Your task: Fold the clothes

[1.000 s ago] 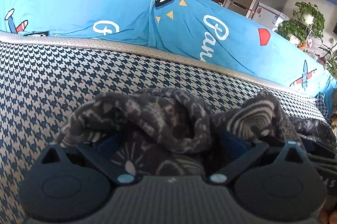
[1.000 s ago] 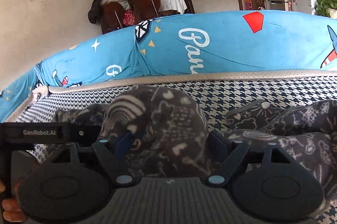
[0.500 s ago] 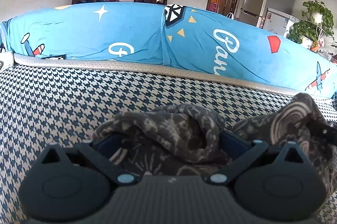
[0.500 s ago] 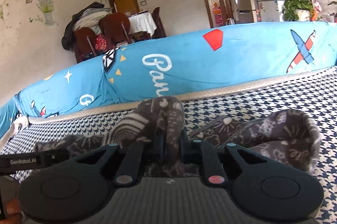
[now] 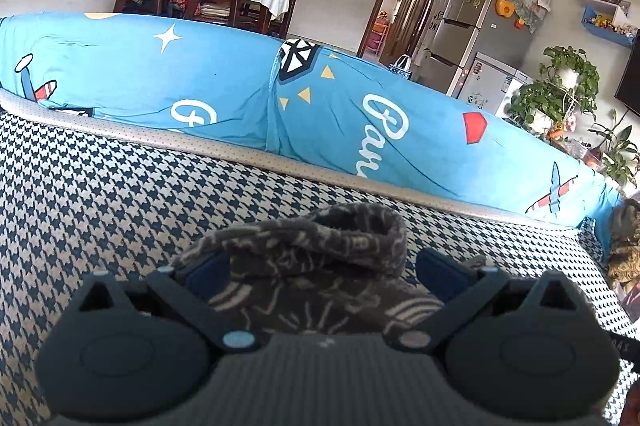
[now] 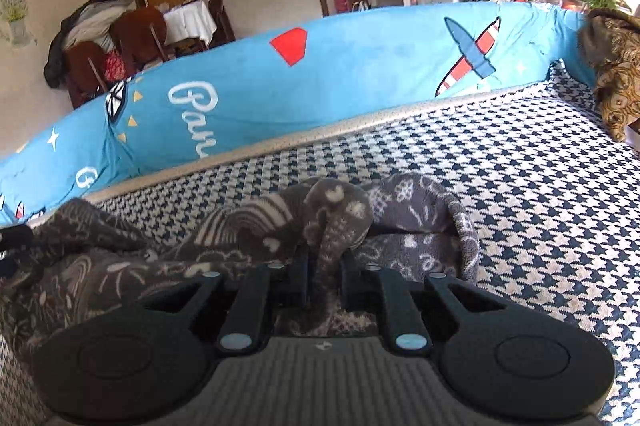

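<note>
On the houndstooth cushion (image 6: 540, 185) lies the grey patterned garment (image 6: 416, 218), bunched rather than flat, and I read its long axis as running across me, from my left gripper's side to my right's. My right gripper (image 6: 324, 266) has its fingers pressed together on an upright fold of that fleece, with a loose looped end lying just to the right of the pinch. My left gripper (image 5: 316, 266) is spread wide, the garment (image 5: 320, 250) heaped between its blue pads (image 5: 440, 270) but not clamped. So the cloth sits directly ahead of both claws, and only the right has hold. Behind it runs the blue printed backrest (image 5: 240, 93). I judge any lift needs the left closed too.
</note>
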